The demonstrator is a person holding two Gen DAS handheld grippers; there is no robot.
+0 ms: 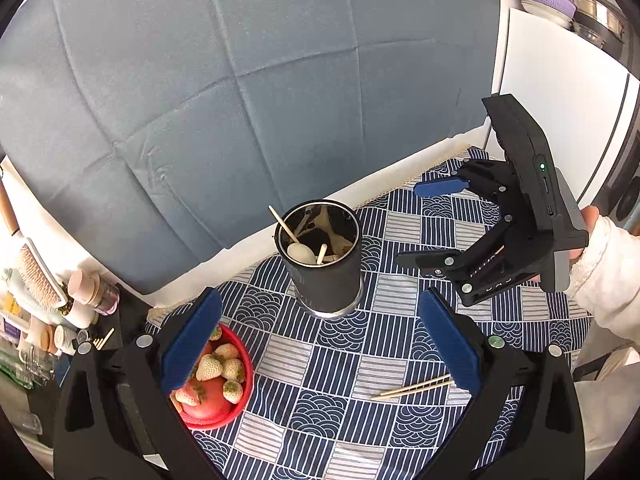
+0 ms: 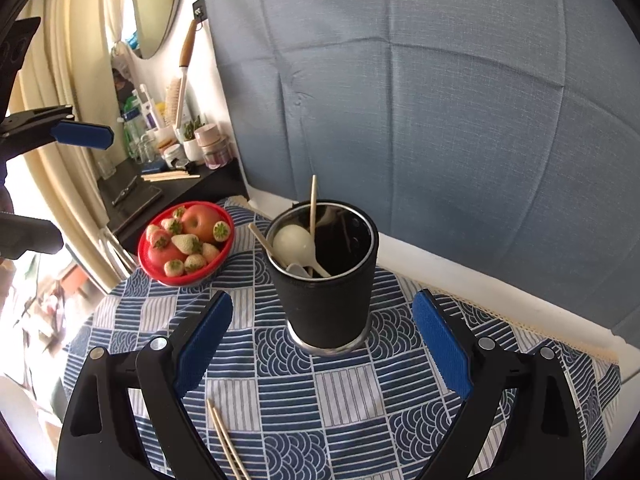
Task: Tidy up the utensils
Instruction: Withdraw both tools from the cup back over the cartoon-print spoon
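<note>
**On the blue table, two sticks still wait**

On the checked tablecloth (image 2: 360, 400) stands a black cup (image 2: 326, 300) with a shiny rim. A white spoon (image 2: 294, 244) and some thin wooden sticks are already inside it. One pair of chopsticks (image 1: 414, 388) still lies flat on the cloth, well apart from the cup and close to the person. Those need to go in, I think.

What could go wrong? The chopsticks are thin and lie flat, so wide jaws may push them away or pick up only one. They could roll. The cloth might bunch up under the fingertips. Also, the red bowl (image 2: 186, 244) of strawberries and apples sits near the cup, and a careless swing could bump it. The cup is tall, so a knock at the rim might tip it over.

Both tools are empty. The left gripper (image 1: 320, 344) has its blue pads spread wide and tilts down toward the table. The right gripper (image 2: 322, 356) is also spread wide, tilted down, with the cup just ahead of it. A white sleeve (image 1: 604, 264) shows behind it.
</note>
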